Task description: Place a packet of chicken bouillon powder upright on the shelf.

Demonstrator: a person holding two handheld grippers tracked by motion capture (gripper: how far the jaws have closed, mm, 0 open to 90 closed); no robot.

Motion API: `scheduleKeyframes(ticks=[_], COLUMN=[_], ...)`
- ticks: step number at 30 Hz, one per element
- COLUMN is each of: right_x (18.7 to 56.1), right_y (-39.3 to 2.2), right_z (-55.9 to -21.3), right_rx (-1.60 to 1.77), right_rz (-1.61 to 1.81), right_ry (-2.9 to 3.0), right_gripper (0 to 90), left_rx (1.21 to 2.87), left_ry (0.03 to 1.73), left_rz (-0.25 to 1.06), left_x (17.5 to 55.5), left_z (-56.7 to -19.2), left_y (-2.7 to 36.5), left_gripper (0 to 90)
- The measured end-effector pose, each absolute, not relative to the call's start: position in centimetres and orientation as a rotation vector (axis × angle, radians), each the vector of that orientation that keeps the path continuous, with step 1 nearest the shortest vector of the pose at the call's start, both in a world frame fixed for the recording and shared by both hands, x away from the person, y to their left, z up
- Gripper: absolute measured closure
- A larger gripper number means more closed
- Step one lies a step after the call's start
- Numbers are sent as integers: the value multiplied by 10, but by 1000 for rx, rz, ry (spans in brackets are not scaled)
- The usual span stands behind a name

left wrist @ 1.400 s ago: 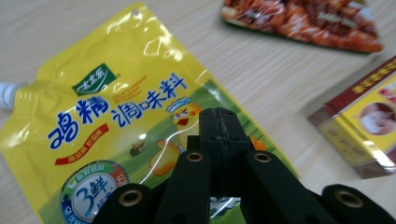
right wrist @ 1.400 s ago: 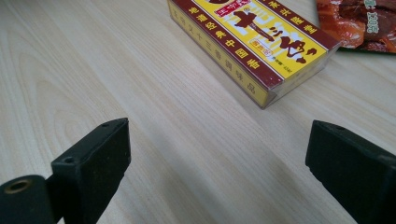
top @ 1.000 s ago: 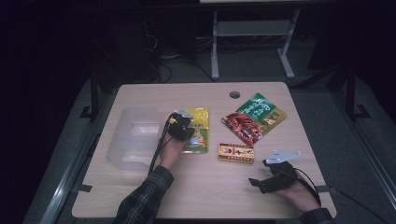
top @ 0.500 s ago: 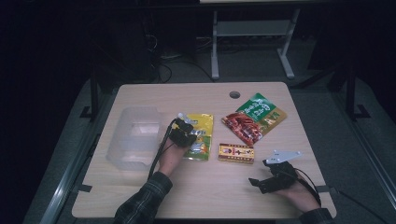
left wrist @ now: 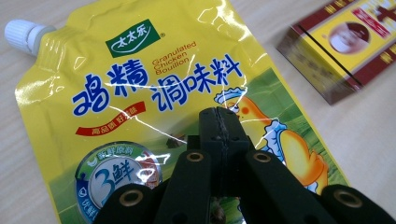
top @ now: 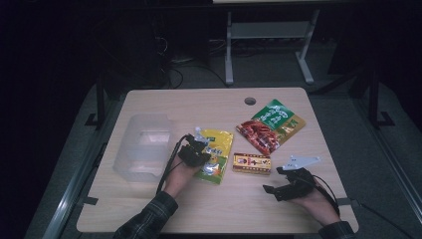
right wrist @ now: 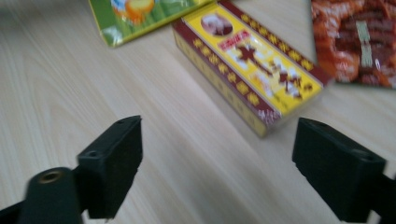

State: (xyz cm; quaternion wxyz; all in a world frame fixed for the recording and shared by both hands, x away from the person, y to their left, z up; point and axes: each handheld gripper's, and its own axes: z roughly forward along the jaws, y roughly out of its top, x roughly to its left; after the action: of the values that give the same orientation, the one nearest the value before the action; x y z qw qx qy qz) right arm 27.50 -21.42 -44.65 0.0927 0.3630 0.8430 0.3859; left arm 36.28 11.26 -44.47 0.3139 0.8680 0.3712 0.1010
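Left tool [left wrist: 218,122] pressed together, empty, over yellow chicken bouillon pouch [left wrist: 154,88] lying flat on bench [top: 209,107]. Right tool [right wrist: 217,163] apart though just narrowing, empty, facing yellow-and-maroon box [right wrist: 252,63].

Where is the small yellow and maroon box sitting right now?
In the high view the yellow and maroon box lies flat near the table's middle, just right of the yellow chicken bouillon pouch, below the red and green snack bag and ahead of the right tool.

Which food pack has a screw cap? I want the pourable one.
The yellow chicken bouillon pouch, with a white spout cap at its top corner. The red-and-green snack bag and the small red-and-yellow box have none.
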Motion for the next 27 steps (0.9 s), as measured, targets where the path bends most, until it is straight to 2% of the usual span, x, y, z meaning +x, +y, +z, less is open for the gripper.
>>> scheduleKeyframes(ticks=[1,2,4,5,6,7,8,9,12,14,15,16,22,27], right_x=[275,280,284,284,291,296,296,300,324,336,336,345,367,373], right_y=[-214,-209,-201,-201,-191,-186,-186,-180,-157,-145,-145,-132,-100,-97], right_z=[-447,-441,-435,-435,-429,-426,-426,-424,-420,-421,-421,-422,-437,-449], right_rx=[1078,1067,1041,1041,1000,985,985,985,946,935,935,926,914,923], right_rz=[1146,1184,1214,1214,1228,1232,1232,1239,1236,1236,1236,1227,1154,1048], right_ry=[2503,2513,2523,2523,2535,2543,2543,2551,2553,2565,2565,2586,2646,2670], right_gripper=[175,247,326,326,414,468,468,509,724,814,814,893,899,899], left_rx=[2288,2302,2274,2274,2258,2262,2262,2265,2259,2262,2264,2251,2233,2221], left_ry=[979,971,969,969,969,961,961,952,933,933,925,934,907,910], left_rz=[266,263,255,255,263,267,267,265,276,276,277,270,251,235], left_x=[363,361,359,359,357,356,356,355,349,348,347,345,336,334], left_z=[-445,-444,-445,-445,-445,-445,-445,-444,-439,-437,-436,-434,-431,-429], left_y=[113,113,116,116,118,119,119,120,122,123,124,126,132,130], left_gripper=[900,900,898,897,877,810,792,792,664,599,599,544,428,412])
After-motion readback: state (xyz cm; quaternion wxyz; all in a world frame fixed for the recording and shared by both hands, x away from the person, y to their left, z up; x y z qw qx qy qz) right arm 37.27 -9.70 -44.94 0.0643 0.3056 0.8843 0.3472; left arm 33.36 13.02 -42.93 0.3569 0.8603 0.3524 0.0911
